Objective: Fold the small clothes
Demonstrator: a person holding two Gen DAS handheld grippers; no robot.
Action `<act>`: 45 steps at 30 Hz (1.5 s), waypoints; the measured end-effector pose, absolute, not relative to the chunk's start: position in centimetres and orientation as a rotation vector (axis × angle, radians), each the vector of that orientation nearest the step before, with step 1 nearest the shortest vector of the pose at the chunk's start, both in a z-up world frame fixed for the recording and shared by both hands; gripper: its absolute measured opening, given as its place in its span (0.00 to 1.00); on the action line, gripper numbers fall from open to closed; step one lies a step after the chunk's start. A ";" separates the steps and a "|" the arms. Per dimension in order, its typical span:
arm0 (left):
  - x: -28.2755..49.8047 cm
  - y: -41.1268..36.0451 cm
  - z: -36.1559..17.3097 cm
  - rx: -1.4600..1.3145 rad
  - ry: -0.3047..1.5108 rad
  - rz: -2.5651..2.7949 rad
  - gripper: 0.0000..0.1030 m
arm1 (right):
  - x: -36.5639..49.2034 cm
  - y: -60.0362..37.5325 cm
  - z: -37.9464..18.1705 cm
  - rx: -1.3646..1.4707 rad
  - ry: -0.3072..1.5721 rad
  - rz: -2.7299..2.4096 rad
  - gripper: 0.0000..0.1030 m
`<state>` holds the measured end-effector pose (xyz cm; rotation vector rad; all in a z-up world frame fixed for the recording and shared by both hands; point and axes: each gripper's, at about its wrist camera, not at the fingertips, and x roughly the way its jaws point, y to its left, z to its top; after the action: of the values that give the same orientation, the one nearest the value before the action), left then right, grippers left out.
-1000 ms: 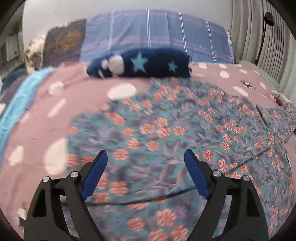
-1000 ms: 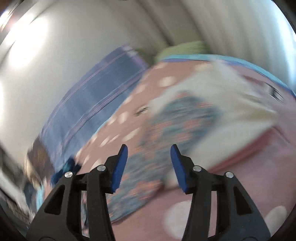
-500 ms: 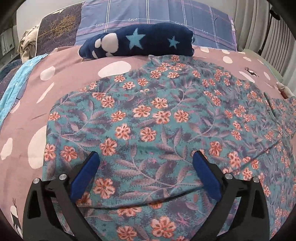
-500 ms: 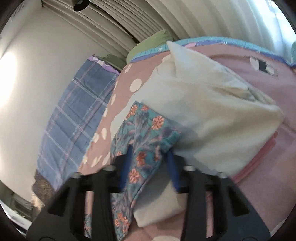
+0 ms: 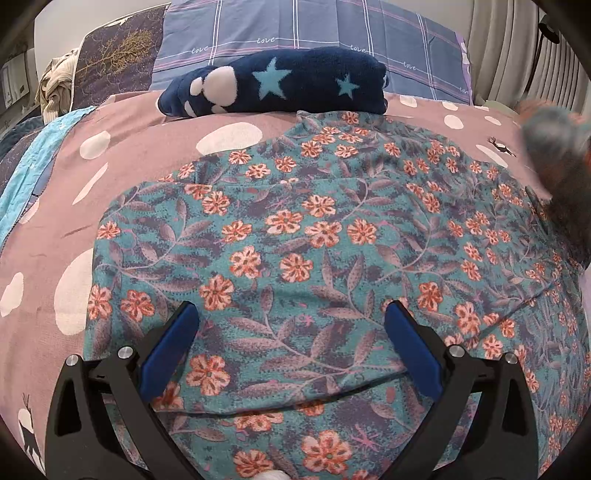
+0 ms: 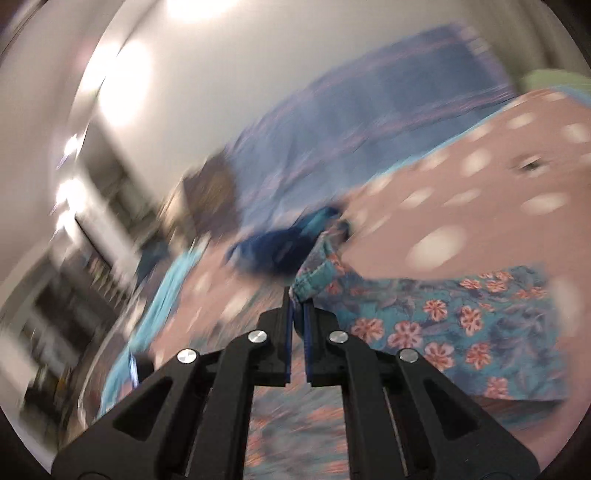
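A teal floral garment (image 5: 314, 251) with orange flowers lies spread on the mauve dotted bedspread (image 5: 155, 144). My left gripper (image 5: 290, 343) is open just above its near part, blue pads wide apart. In the right wrist view my right gripper (image 6: 297, 306) is shut on a hem edge of the same floral garment (image 6: 443, 321) and holds it lifted; this view is motion-blurred. A blurred raised piece of the garment shows at the right edge of the left wrist view (image 5: 557, 147).
A folded navy star-print fleece (image 5: 280, 85) lies at the far side of the bed before a plaid pillow (image 5: 314, 29). A blue sheet edge (image 5: 33, 173) runs along the left. Curtains (image 5: 517, 48) hang at the right.
My right gripper closed on the garment's hem and swung it up and leftward over the bed. My left gripper lowered closer to the garment and stayed open.
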<state>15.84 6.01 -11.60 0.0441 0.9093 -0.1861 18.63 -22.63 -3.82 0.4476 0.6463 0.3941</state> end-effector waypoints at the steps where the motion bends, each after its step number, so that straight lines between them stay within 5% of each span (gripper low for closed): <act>1: 15.8 6.0 -11.6 0.043 0.910 -0.187 0.99 | 19.1 -21.2 -5.1 0.435 0.692 0.404 0.05; 6: 15.8 6.3 -11.5 0.012 0.909 -0.210 0.98 | 18.8 -16.3 -10.0 0.326 0.842 0.380 0.05; 16: 15.9 4.4 -7.7 -0.346 0.909 -0.577 0.91 | 18.9 -16.4 -10.8 0.305 0.860 0.393 0.08; 25: 21.9 -2.7 -11.4 -0.505 1.124 -0.654 0.90 | 18.3 -16.1 -10.8 0.283 0.836 0.390 0.08; 26: 22.1 -3.0 -11.4 -0.508 1.117 -0.648 0.81 | 18.2 -16.0 -10.7 0.278 0.831 0.391 0.08; 29: 22.8 -4.5 -11.6 -0.550 1.159 -0.712 0.05 | 17.9 -15.8 -10.1 0.260 0.809 0.401 0.08; 37: 20.7 -4.4 -2.9 -0.437 0.922 -0.757 0.03 | 14.0 -19.0 -7.1 0.231 0.716 0.427 0.14; 45: 17.4 2.2 4.8 -0.351 0.694 -0.687 0.03 | 13.1 -25.2 -10.9 0.292 0.856 0.136 0.21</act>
<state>17.35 2.17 4.84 -0.3508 0.6940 -0.6870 13.14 -25.22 -10.94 0.2916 0.8562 0.1365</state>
